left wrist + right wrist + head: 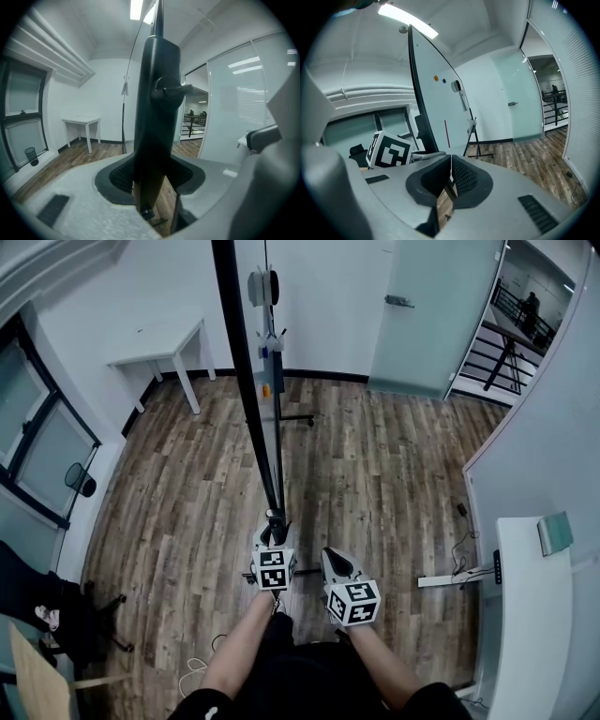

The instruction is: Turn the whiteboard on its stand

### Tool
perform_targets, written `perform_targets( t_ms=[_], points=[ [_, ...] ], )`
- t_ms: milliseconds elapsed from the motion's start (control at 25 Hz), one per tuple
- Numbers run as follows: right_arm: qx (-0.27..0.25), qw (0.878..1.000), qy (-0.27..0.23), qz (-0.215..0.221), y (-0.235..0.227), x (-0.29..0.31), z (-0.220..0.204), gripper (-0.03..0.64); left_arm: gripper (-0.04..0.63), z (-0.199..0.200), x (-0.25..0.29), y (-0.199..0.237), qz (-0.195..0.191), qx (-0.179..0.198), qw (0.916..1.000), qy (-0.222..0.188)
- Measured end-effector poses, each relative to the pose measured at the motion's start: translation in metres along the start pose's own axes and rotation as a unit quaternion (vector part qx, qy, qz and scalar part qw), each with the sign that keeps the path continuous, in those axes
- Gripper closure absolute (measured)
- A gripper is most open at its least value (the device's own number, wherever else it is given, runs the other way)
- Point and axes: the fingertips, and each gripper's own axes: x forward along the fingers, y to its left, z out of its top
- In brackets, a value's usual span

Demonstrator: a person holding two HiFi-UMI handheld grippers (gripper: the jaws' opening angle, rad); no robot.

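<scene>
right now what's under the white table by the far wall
Bare brown wood-plank floor shows under the white table; from above, its top hides the strip nearest the wall.

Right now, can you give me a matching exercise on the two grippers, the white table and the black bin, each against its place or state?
1. left gripper
2. right gripper
3. white table
4. black bin

A. jaws together, nothing held
B. at the far wall
C. clamped on the whiteboard, on its black edge
D. on the floor by the window

Pairs: 1-C, 2-A, 3-B, 4-D.
</scene>
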Motion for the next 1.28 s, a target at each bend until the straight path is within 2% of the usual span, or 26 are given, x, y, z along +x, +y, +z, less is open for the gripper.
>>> perform_targets(
  t_ms=[880, 1280],
  points=[
    [0.001, 0.999, 0.018, 0.03, 0.003, -0.092, -0.042, 0.603, 0.402, -0.046, -0.083, -0.071, 0.024, -0.006, 0.9997, -0.001],
    [0.007, 1.0, 0.022, 0.019, -0.002, -0.129, -0.058, 0.602, 0.403, -0.067, -0.125, -0.108, 0.016, 0.002, 0.9998, 0.013]
  ],
)
